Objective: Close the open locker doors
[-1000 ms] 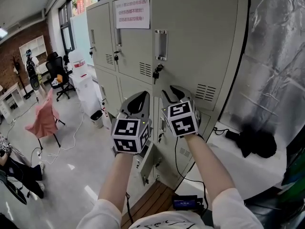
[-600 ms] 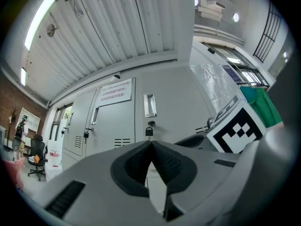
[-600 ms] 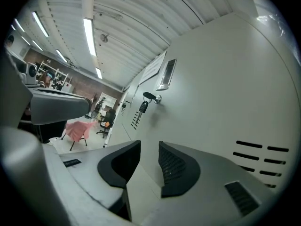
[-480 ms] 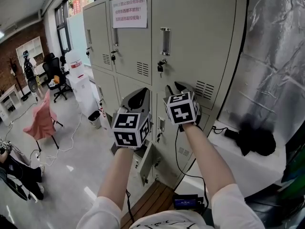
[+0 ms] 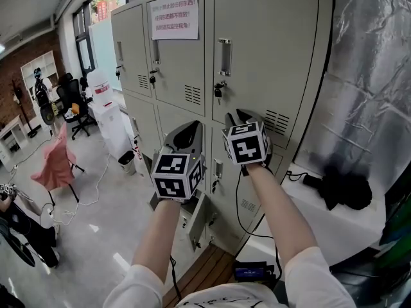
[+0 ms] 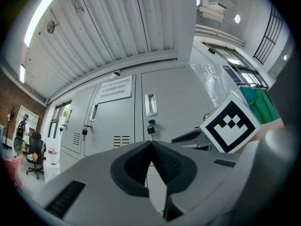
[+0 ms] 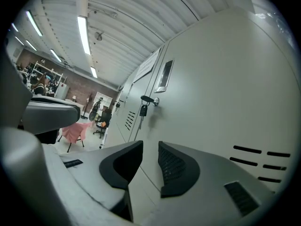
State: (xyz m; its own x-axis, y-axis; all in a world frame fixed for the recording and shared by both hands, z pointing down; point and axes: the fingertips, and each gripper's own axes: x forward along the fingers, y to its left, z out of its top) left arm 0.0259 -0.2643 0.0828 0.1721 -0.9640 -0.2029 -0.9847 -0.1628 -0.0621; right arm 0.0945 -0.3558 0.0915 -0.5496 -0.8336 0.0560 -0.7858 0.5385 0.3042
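A workshop-like room is seen, with a brick wall (image 5: 19, 56) at the far left and a grey floor (image 5: 103, 204) below. The middle is filled by a grey metal locker bank (image 5: 270, 56), and a crinkled silver foil sheet (image 5: 372, 95) hangs just beside it on the right. Most doors are shut. One open locker door (image 5: 194, 222) is found in the bottom row, swung outward, directly below the left gripper (image 5: 191, 128).

A pink cloth (image 5: 54, 162) is draped over a chair well to the left. A paper notice (image 5: 174, 16) is stuck to an upper door, and keys (image 5: 219, 92) hang from a lock beneath a handle.

Both grippers are held side by side before the middle row. The left gripper's jaws are pressed together on nothing. The right gripper (image 5: 235, 114) is close to a door face; its jaws have just been closing, yet a gap remains and nothing is between them.
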